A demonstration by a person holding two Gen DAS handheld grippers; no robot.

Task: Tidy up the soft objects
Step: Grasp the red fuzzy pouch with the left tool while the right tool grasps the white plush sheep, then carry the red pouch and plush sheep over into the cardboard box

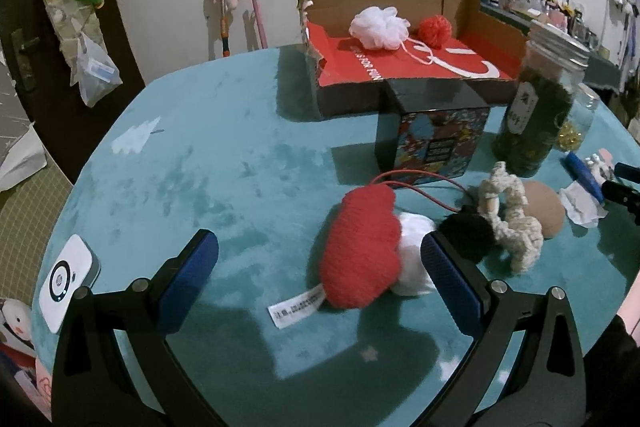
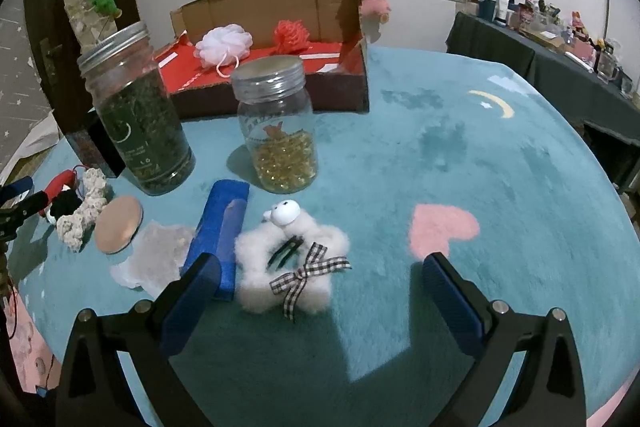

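Left claw (image 1: 320, 283): spread wide, empty, low over the bench (image 1: 200, 167); red knitted toy (image 1: 362, 247) lies between its fingers, leaning on a white ball (image 1: 416, 251), not gripped.

Right claw (image 2: 322, 289): spread wide, empty; fluffy white star with checked bow (image 2: 292, 267) sits just ahead, between its fingers, not gripped.

Loose soft items still on the bench: black pompom (image 1: 466, 233), cream rope knot (image 1: 510, 219), tan sponge (image 1: 546, 213), blue cloth (image 2: 220, 227), and the three above.

Cardboard box (image 1: 400, 67), lid up, red lining, at the far side of the bench: holds a white mesh puff (image 1: 378, 27) and a red mesh puff (image 1: 436, 31), side by side.

Tall jar (image 2: 140, 115), metal lid on: dark green dried leaves, nearly full. Short jar (image 2: 276, 131), lid on: gold beads in the lower part.

Progress, judged: early; two items boxed, most still out.
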